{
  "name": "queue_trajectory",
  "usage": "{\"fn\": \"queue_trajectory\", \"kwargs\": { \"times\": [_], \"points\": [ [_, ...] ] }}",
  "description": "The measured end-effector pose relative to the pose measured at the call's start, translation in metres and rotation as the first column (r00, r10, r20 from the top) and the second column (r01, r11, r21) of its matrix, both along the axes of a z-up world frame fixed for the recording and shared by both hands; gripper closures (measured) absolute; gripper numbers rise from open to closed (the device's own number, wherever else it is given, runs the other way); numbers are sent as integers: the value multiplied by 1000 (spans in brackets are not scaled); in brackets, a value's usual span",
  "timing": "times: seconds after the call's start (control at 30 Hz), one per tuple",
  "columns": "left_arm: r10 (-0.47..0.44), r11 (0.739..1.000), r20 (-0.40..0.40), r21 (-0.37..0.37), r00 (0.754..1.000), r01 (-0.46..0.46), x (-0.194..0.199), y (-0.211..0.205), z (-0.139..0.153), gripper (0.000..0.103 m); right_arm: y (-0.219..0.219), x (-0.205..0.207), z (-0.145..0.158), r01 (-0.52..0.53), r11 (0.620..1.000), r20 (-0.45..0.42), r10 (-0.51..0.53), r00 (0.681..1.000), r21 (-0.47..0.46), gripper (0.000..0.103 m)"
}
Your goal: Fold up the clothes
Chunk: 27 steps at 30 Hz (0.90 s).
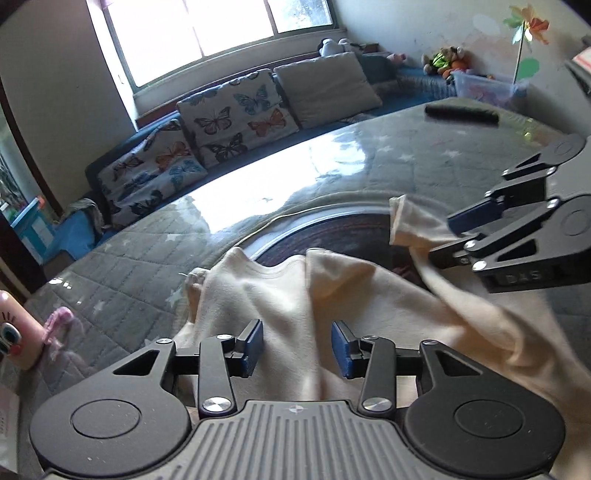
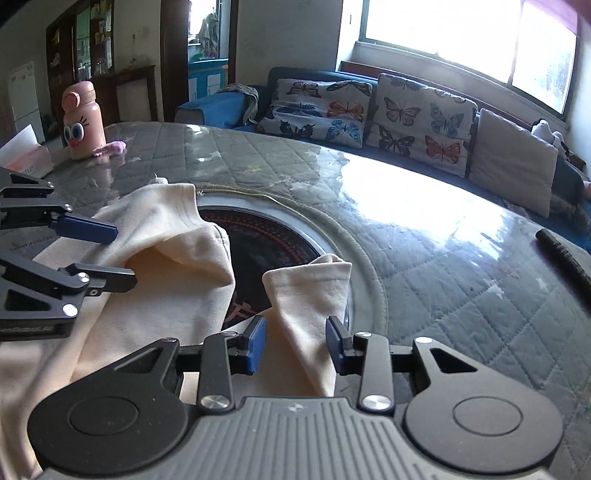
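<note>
A home living room. Long blue sofa under a bright window, upper frame, with butterfly-print cushions. Stuffed toys upper right. Quilted grey cloth on the table; pink cartoon bottle upper left.
</note>
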<state>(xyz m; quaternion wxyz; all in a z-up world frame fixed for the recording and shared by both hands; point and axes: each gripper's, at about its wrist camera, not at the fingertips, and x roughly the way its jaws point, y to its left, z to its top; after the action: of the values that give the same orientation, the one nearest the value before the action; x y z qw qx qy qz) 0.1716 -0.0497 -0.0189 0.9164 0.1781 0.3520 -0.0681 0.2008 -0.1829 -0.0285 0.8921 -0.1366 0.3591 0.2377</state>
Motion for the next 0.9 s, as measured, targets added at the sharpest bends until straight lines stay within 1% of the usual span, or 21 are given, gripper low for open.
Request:
{"fn": "queue_trajectory", "kwargs": {
  "times": [0.03, 0.07, 0.13, 0.17, 0.27, 0.4, 0.53, 0.67, 0.73, 0.8, 0.9],
  "points": [
    [6, 1000, 6, 13, 1000, -6, 1, 1, -2, 85, 1, 1, -2, 0, 1000, 2, 0, 1000, -7, 88],
    [12, 1000, 11, 12, 1000, -12, 1, 3, -2, 93, -1, 1, -2, 7, 1000, 6, -7, 1000, -7, 92],
    [26, 999, 35, -20, 999, -25, -2, 11, 5, 96, -4, 1, -1, 27, 1000, 17, -27, 1000, -2, 98],
    [34, 999, 52, -34, 998, -32, -5, 16, 10, 98, -8, 0, 1, 40, 999, 21, -40, 999, 11, 99],
    [68, 995, 102, -76, 992, -61, -12, 32, 28, 99, -23, 0, 11, 93, 995, 38, -94, 995, 46, 100],
    [166, 978, 146, -148, 975, -144, -22, 65, 51, 100, -49, -1, 24, 166, 984, 60, -171, 983, 69, 100],
    [293, 943, 159, -210, 943, -258, -40, 108, 64, 100, -79, -6, 34, 241, 967, 81, -247, 966, 77, 100],
    [418, 892, 138, -248, 898, -377, -65, 154, 65, 100, -111, -15, 36, 322, 944, 96, -327, 940, 66, 101],
    [472, 864, 116, -257, 874, -432, -80, 175, 62, 100, -126, -20, 34, 366, 929, 97, -370, 924, 58, 101],
    [510, 840, 84, -261, 856, -475, -96, 192, 55, 100, -144, -25, 30, 413, 909, 85, -416, 905, 50, 101],
    [544, 819, 42, -242, 838, -520, -122, 207, 43, 100, -160, -34, 24, 449, 893, 62, -450, 891, 38, 101]
  ]
}}
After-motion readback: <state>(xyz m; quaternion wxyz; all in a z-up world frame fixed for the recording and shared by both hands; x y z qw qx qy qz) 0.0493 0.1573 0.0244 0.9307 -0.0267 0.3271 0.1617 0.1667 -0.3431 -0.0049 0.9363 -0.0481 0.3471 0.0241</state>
